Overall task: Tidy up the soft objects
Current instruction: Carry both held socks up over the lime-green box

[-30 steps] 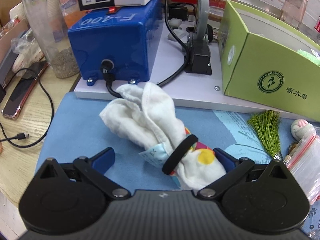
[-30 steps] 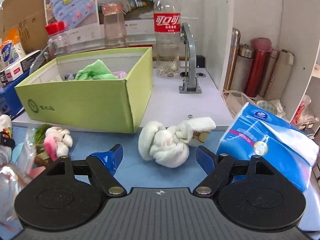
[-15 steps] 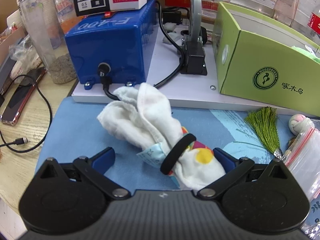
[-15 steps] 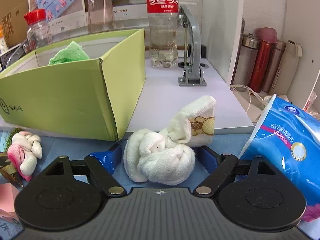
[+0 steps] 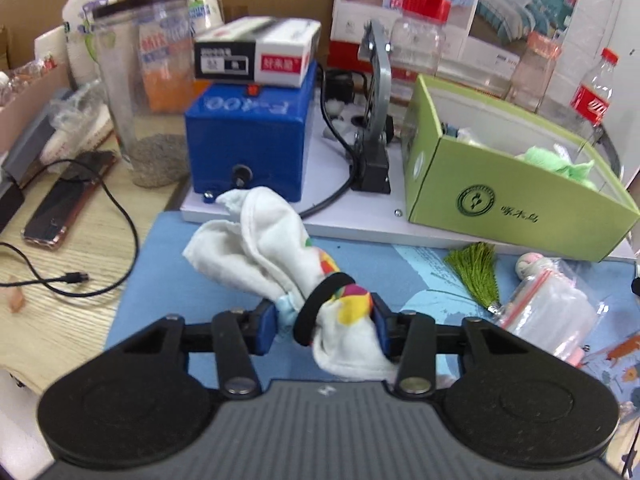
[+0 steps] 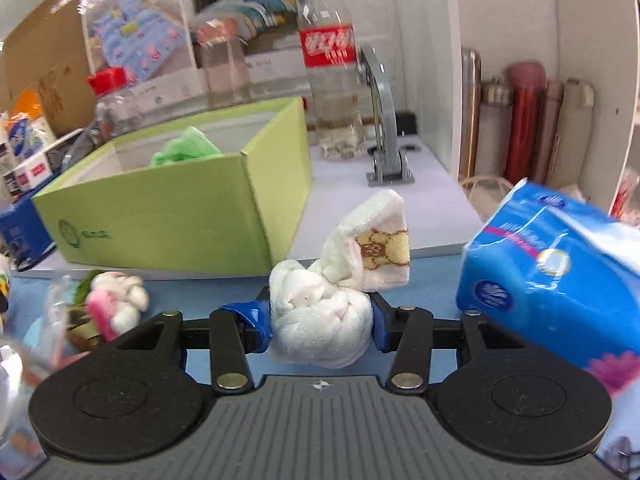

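A white cloth with coloured dots, bound by a black hair band, is lifted off the blue mat. My left gripper has its jaws closing and its blue pads press on the banded end. In the right wrist view a knotted white towel with a brown-patterned edge sits between the blue pads of my right gripper, whose jaws are closing and squeezing it. A green open box holding a green cloth stands behind, also seen as the green box right of the left gripper.
A blue machine with a cable, a phone and a clear jar stand left. A green tassel and plastic bag lie on the mat. A blue tissue pack, cola bottle, flasks and a pink-white soft toy surround the right gripper.
Both grippers went from wide open to closed on their cloths. The left one has risen with the banded cloth, showing more of the background. The right one holds the knotted towel.
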`<state>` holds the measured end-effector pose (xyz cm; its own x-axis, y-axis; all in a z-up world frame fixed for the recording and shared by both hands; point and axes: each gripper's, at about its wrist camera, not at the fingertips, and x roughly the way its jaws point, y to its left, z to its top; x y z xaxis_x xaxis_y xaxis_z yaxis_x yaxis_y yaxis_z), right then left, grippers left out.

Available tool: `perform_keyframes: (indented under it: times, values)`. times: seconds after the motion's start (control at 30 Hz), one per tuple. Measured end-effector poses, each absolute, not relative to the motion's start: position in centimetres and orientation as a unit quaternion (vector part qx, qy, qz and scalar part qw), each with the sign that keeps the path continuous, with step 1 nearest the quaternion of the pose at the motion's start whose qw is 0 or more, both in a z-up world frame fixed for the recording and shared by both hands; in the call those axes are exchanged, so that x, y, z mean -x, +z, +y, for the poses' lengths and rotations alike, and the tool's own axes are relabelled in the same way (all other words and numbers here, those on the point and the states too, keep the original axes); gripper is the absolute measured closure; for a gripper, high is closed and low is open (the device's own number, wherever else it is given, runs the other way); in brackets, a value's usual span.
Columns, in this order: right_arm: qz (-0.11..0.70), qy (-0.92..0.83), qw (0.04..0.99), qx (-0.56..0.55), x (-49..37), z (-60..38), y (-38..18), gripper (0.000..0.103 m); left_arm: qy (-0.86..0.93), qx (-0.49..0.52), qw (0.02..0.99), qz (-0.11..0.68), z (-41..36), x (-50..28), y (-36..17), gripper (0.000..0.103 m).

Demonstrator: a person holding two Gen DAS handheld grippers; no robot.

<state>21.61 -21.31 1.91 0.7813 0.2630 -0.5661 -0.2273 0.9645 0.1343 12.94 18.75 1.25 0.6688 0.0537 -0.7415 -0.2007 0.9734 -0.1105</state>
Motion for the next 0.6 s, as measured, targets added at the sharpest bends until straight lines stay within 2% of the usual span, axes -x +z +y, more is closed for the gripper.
perform_keyframes:
  times: [0.27, 0.43, 0.6]
  values:
    - [0.241, 0.19, 0.951, -0.027, -18.8, -19.9, 7.8, 0.07, 0.048, 0.085, 0.927, 0.361, 18.6, -13.7, 6.3, 0.058]
    - [0.214, 0.223, 0.951, 0.007, -22.9, -16.9, 11.5, 0.07, 0.021, 0.075, 0.943, 0.323, 16.4, -19.1, 10.4, 0.058]
    - [0.238, 0.255, 0.937, 0.021, -29.3, -12.8, 12.3, 0.07, -0.011, 0.068, 0.944, 0.323, 12.9, -25.7, 11.5, 0.058]
